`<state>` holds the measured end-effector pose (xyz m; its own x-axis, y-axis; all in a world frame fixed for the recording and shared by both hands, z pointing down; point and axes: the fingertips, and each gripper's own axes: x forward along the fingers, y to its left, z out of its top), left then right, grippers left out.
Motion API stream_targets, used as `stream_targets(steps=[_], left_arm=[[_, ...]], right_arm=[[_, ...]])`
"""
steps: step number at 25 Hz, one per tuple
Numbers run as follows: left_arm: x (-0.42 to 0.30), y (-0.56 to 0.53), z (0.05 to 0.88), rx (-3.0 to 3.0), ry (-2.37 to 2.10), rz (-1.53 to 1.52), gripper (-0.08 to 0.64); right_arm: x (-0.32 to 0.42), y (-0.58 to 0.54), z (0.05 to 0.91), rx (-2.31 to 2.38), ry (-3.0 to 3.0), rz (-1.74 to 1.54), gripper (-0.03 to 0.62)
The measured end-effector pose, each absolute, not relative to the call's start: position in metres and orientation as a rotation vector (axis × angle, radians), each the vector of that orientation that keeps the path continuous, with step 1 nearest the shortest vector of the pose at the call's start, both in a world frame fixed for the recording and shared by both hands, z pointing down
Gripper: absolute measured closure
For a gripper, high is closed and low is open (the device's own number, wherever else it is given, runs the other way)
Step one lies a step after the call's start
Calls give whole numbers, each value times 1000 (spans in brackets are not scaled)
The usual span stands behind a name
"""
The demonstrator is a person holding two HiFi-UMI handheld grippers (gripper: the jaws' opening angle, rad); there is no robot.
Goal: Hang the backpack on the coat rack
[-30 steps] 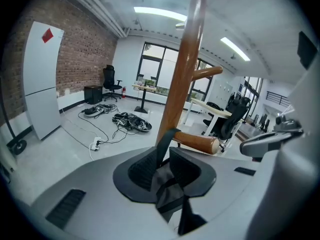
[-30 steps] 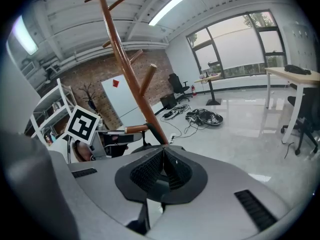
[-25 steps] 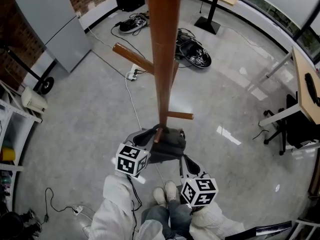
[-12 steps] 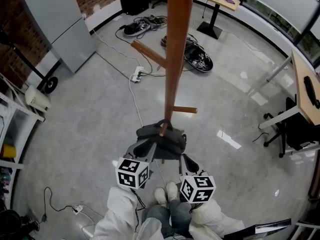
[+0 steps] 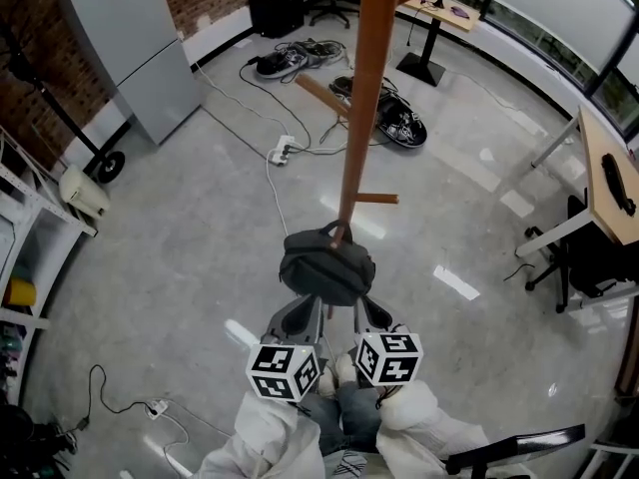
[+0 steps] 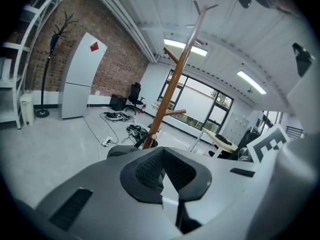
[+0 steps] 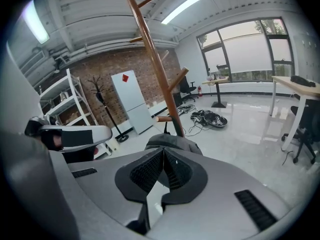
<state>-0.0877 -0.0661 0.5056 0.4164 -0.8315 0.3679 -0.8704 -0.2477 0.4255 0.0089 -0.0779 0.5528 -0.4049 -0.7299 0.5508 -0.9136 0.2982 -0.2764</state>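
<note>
The dark grey backpack [image 5: 327,265] hangs by its top loop from a low peg of the brown wooden coat rack [image 5: 364,98], close against the pole. Both grippers sit just below it, near my body. My left gripper [image 5: 306,312] and my right gripper [image 5: 362,310] point up at the bag's underside with their jaws shut and nothing seen between them. In the left gripper view, the left gripper [image 6: 161,151] is shut, with the backpack [image 6: 117,149] and coat rack [image 6: 170,91] beyond it. In the right gripper view, the right gripper [image 7: 164,151] is shut below the backpack [image 7: 172,140] and coat rack [image 7: 152,54].
A power strip [image 5: 283,150] and its cable run across the grey floor left of the rack. Tangled cables and gear [image 5: 399,120] lie behind it. A grey cabinet [image 5: 140,48] and white shelves [image 5: 20,257] stand at left. A desk [image 5: 609,178] and chair [image 5: 589,247] are at right.
Both grippers have drawn back from the backpack toward my body. The bag, held up at the peg a second ago, now hangs from it apart from the jaws.
</note>
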Motion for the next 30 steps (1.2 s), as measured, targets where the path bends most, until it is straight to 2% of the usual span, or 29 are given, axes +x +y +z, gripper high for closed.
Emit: stream_targets(steps=[16,30], left_arm=[[-89,-25,469,2021,-1542,91,558],[-35,27,453,2054,-1546,158,558]], right_arm=[[-29,-30,503,1335,-2391,689,580],[19,13,476,1339,-2450,650,580]])
